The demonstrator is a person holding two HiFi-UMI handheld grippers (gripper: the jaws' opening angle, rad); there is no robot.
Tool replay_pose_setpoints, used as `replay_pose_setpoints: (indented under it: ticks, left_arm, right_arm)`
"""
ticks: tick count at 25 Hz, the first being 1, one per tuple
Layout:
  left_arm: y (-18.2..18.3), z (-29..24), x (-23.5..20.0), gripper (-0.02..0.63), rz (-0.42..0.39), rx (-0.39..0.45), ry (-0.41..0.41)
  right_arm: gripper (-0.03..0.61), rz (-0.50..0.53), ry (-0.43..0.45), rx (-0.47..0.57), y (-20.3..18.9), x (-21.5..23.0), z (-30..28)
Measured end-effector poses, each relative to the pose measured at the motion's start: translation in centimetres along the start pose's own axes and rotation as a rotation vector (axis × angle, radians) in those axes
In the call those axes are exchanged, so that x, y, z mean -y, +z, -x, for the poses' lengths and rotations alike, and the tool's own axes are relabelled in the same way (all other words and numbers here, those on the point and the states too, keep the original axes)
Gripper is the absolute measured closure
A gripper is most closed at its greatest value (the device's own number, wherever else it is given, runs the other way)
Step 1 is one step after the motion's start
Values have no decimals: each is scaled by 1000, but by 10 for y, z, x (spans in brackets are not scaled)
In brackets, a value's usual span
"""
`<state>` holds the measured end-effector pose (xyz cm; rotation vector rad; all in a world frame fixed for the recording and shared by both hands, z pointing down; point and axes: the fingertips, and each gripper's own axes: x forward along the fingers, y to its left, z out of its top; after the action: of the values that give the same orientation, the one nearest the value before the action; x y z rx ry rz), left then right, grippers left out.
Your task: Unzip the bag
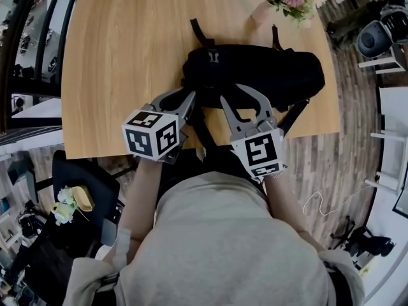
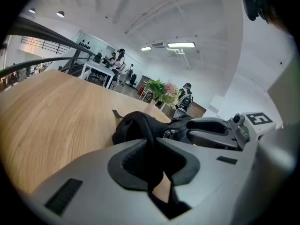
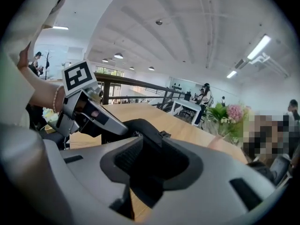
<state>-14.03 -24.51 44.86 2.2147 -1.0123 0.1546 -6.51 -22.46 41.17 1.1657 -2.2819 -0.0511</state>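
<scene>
Since only the left tongs [image 2: 152,142] clamp the bag [image 1: 268,69] while the right tongs [image 3: 149,139] gape around its fabric, pulling could drag it unopened.

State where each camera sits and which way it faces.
Head view: on the person's head, facing steeply down at the bag, left gripper, right gripper and forearms.
Left gripper view: on that gripper, along its jaws, across the bag to the right gripper.
Right gripper view: likewise, toward the left gripper.
All share the bag.
</scene>
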Motion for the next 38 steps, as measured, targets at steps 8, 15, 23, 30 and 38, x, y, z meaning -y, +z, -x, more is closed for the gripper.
replay_pose_setpoints:
  ticks: [8,15,23,30,38]
  left_arm:
    - [13,4,11,554,-25,11,-29]
    - [17,4,13,555,-16,13,-55]
    - [22,4,16,557,-20,15,-77]
    - [23,4,17,557,-11,16,-87]
    - [24,4,19,557,-15,12,-101]
  right_arm:
    - [457,262,-18,-23,7,1,-1]
    - [429,504,0,-33,4,-12,-8]
    - [391,656,4,-69,-1,-20,-16]
    - [383,718,11,-81,1,-24,-24]
    - [421,763,0,-85,4,-28,-26]
